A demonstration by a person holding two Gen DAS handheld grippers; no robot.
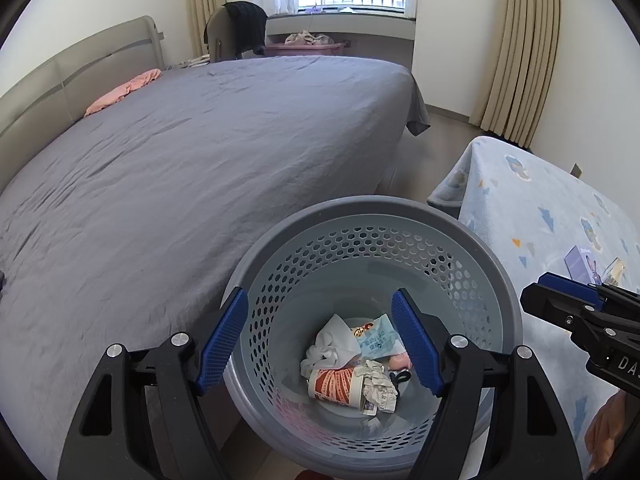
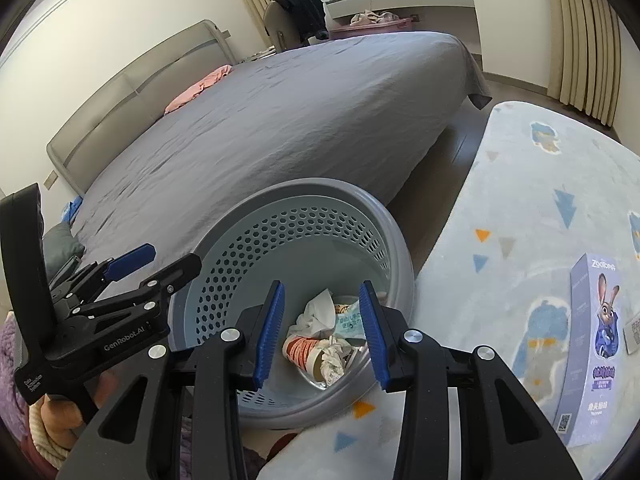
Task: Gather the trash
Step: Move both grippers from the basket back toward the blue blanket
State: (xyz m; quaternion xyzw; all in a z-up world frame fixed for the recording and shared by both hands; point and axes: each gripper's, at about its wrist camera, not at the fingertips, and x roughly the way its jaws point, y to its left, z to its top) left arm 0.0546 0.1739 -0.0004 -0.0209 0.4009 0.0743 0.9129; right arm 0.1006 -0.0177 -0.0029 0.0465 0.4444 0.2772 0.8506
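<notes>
Trash (image 1: 352, 364) lies at the bottom of the perforated grey bin (image 1: 372, 216), which stands on the floor between the bed (image 1: 200, 152) on the left and the blanket-covered tabletop (image 1: 560, 216) on the right: a white tissue, a red-printed paper cup on its side, crumpled paper and a pale blue wrapper. The left gripper (image 1: 320, 340) hangs over the bin mouth, its jaws spread wide and holding nothing. Further right, the right gripper (image 2: 322, 332) also looks down into the bin, jaws spread less widely and likewise empty.

Judging by the empty jaws over a part-filled bin, a drop looks finished and the next pick is due. The likely candidates are the purple Zootopia box (image 2: 596, 344) and the small card (image 2: 634, 334) beside it on the tabletop; whether they count as trash I cannot tell. Reaching them would call for swinging the right gripper away to the right and closing across the box's narrow side.

Only the right wrist view shows the box whole; the left view catches just its corner. The left view shows more of the bin floor.
</notes>
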